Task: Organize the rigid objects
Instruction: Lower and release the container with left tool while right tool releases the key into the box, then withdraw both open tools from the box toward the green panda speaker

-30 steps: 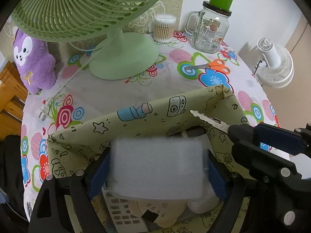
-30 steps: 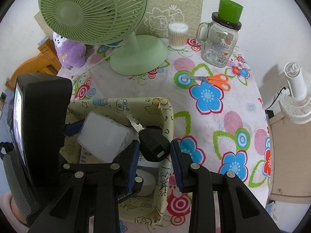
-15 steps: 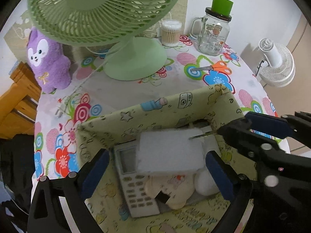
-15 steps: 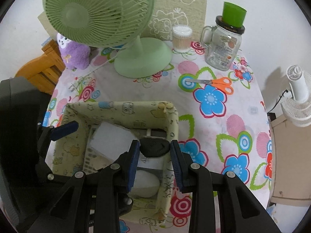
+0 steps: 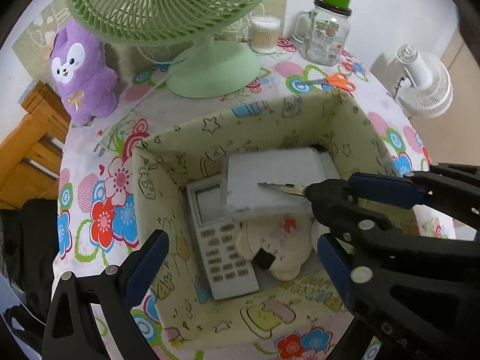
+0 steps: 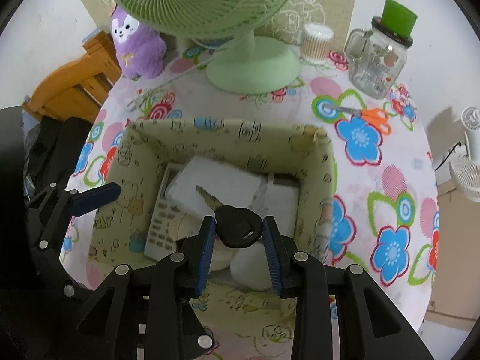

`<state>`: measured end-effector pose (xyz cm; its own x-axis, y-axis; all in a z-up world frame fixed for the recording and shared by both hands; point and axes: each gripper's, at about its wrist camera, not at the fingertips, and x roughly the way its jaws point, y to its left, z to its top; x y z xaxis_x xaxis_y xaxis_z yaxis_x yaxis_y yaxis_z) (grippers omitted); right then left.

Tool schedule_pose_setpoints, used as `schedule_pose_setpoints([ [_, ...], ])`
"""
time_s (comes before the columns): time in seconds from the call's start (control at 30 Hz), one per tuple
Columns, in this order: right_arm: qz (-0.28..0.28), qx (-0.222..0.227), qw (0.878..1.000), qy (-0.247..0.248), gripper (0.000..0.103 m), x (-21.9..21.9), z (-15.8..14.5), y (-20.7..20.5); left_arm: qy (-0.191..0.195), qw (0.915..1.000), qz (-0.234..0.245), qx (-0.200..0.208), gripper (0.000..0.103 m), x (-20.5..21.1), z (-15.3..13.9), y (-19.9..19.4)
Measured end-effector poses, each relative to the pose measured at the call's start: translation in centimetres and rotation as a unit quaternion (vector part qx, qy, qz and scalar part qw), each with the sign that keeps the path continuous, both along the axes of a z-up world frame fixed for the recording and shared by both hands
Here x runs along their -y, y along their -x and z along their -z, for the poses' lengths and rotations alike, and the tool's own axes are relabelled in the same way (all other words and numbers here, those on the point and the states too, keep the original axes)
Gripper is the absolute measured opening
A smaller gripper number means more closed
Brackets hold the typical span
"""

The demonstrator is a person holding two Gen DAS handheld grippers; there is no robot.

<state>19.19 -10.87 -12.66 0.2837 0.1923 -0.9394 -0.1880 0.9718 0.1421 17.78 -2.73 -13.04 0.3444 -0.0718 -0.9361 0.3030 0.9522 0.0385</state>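
A yellow-green patterned storage box [image 5: 168, 186] [image 6: 324, 162] sits on the flowered table. Inside lie a white plastic case [image 5: 270, 180] [image 6: 216, 183], a white remote [image 5: 222, 258] [image 6: 162, 228] and a cream round toy [image 5: 273, 246]. My right gripper [image 6: 238, 231] is shut on a black-headed key [image 6: 237, 229] [image 5: 288, 189] and holds it over the box above the case. My left gripper [image 5: 240, 258] is open and empty above the box's near side; one of its fingers [image 6: 96, 198] shows in the right wrist view.
A green desk fan [image 5: 210, 60] [image 6: 249, 66], a purple plush [image 5: 84, 72], a cotton swab jar [image 5: 265, 34], a glass mug jar with a green lid [image 5: 330, 39] and orange scissors [image 5: 336, 81] [image 6: 366, 114] stand behind the box. A white fan [image 5: 423, 87] is off to the right.
My left gripper let go of the white case, which now lies in the box, and drew back and up, open. My right gripper moved the key over the case.
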Motion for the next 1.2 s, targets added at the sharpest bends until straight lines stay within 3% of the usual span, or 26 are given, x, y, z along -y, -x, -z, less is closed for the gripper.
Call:
schedule_pose_setpoints([
  [0.13,0.011,-0.010,1.000,-0.006,0.041,0.1,0.4,0.6,0.003,1.0000,0.006,-0.003,0.100,0.0,0.0,0.6],
  [0.2,0.024,-0.005,1.000,-0.007,0.057,0.4,0.3,1.1,0.005,0.9999,0.009,-0.003,0.100,-0.1,-0.2,0.9],
  [0.3,0.038,0.005,0.999,-0.016,0.071,0.8,-0.2,1.8,0.008,0.9999,0.013,0.000,0.100,-0.2,-0.6,1.3],
  [1.2,0.097,0.057,0.994,0.005,0.083,-0.1,-4.9,8.5,0.017,0.9976,0.059,0.033,0.100,-1.7,-4.8,6.5],
])
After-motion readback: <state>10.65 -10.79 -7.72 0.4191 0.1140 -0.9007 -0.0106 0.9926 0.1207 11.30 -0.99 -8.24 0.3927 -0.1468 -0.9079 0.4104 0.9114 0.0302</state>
